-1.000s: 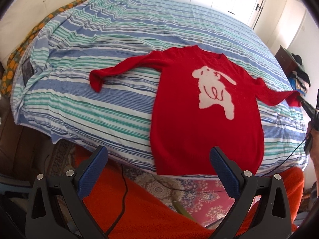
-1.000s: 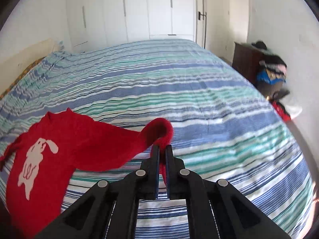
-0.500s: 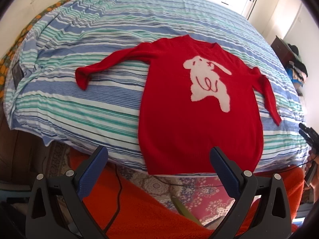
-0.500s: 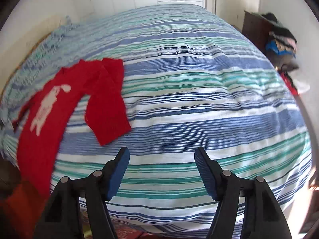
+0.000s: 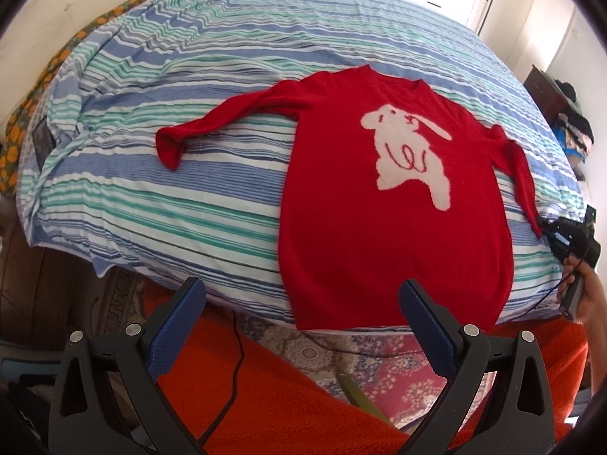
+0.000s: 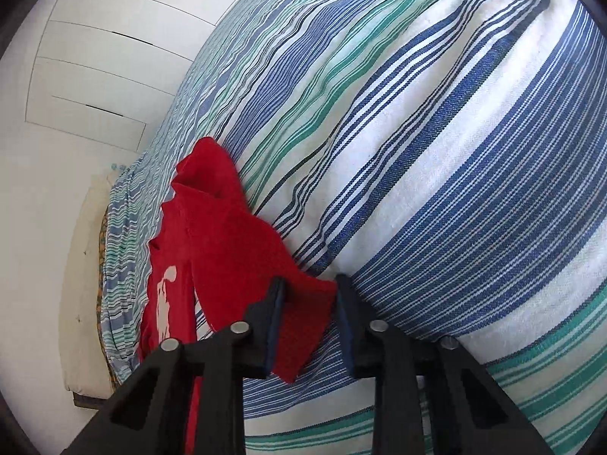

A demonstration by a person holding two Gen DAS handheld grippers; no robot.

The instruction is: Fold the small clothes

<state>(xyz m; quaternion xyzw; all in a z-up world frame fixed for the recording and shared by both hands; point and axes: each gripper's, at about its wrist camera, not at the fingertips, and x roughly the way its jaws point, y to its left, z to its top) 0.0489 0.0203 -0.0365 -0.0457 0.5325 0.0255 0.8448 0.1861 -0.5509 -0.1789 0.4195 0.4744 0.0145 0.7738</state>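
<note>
Red sweater (image 5: 394, 204) looking soft, matt knit cloth, fuzzy white patch at centre. Striped bedcover (image 5: 197, 174) showing coarse woven cotton. Left gripper (image 5: 299, 326) wearing matt black plastic, textured blue pads.

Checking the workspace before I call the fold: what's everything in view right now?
sweater: one, red with white animal, flat on bed
bedspread: one, blue, green and white stripes, covering bed
rug: one, patterned, floor below bed edge
orange cloth: one, near foreground
dresser: one, dark, far right, clothes piled on it
wardrobe doors: several, white, behind bed
left tongs: open, empty, near sweater hem
right tongs: jaws just closing, not yet pressing, sleeve cuff between them
hand: one, holding right tongs
</note>
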